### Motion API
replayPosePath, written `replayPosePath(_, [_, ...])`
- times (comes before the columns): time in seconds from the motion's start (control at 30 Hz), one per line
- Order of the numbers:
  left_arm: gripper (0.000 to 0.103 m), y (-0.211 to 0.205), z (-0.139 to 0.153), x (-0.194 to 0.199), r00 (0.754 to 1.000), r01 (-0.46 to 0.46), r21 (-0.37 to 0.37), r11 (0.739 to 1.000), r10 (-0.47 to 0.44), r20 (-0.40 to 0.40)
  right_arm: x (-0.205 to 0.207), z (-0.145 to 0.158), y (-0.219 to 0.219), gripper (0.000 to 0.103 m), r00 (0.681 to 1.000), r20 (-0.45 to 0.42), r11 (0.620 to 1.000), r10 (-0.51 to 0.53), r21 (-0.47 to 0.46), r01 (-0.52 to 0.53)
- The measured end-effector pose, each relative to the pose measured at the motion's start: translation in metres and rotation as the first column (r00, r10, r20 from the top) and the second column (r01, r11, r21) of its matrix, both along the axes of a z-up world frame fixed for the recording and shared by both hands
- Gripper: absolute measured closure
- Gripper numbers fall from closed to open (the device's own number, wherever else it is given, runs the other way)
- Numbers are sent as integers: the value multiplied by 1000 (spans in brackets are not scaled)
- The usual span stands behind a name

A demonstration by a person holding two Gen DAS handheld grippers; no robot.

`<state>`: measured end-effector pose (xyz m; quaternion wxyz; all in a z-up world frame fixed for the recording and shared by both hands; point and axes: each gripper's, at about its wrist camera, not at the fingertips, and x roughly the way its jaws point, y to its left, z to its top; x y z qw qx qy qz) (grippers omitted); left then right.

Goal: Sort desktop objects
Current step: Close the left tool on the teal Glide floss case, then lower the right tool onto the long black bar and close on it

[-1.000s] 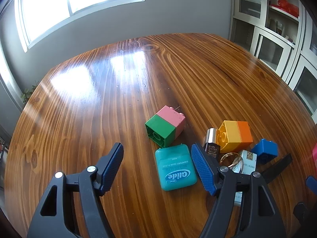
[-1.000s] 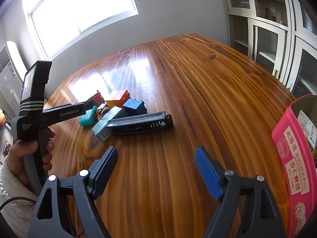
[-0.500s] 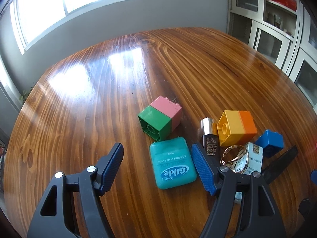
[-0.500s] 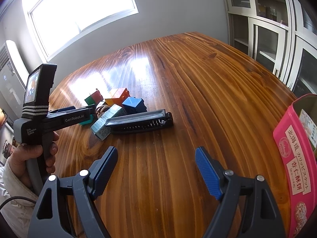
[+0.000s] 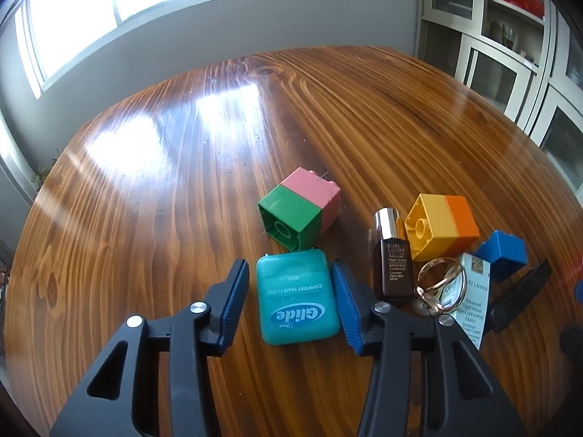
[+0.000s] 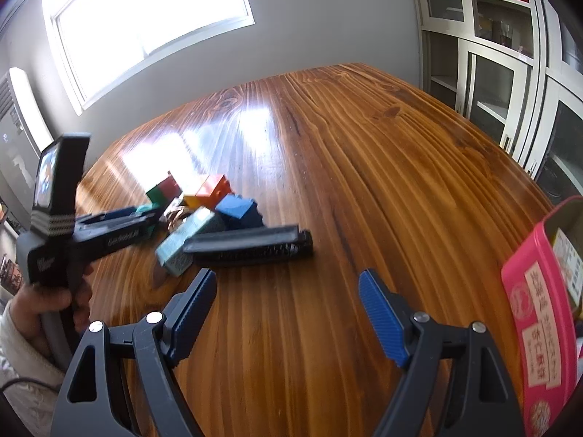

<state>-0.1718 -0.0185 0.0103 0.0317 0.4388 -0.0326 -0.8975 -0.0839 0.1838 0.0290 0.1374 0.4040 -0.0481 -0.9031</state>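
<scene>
While the right gripper [image 6: 288, 315] hangs wide and empty over bare wood, the left gripper [image 5: 288, 304] has gone from a wide spread to a much narrower one, and its jaws are closing around the floss box [image 5: 296, 296]. A moment ago the box lay ahead of the right-hand finger; now it sits squarely between both blue pads [image 5: 233, 300], with a thin gap showing on the left side and the right pad at or almost at its edge. As I judge it, this is the start of the first pick in the sorting job, and the grip is not yet firm.

The floss box is a flat teal plastic case with rounded corners, lying label-up on the table [image 5: 145, 218], its white "Glide" lettering upside down from the left wrist view. Just beyond the box stands the green-and-pink block [image 5: 298, 207], nearly touching its far edge. To the box's right lie a small brown bottle [image 5: 391, 258], a gold ring [image 5: 439, 287] and a yellow-and-orange block [image 5: 441, 225].
</scene>
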Motion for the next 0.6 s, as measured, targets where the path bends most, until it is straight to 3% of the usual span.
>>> replayPosePath(0.33, [60,-5,0,10,1000,4,-2,1000,-4,3,-42,3,-19,19,997,-26,997,76,2,-76])
replayPosePath(0.6, [60,-4,0,14,1000,3,-4,1000,-3,2,-43,-9,-27,19,980,47,980,192,-52,-190])
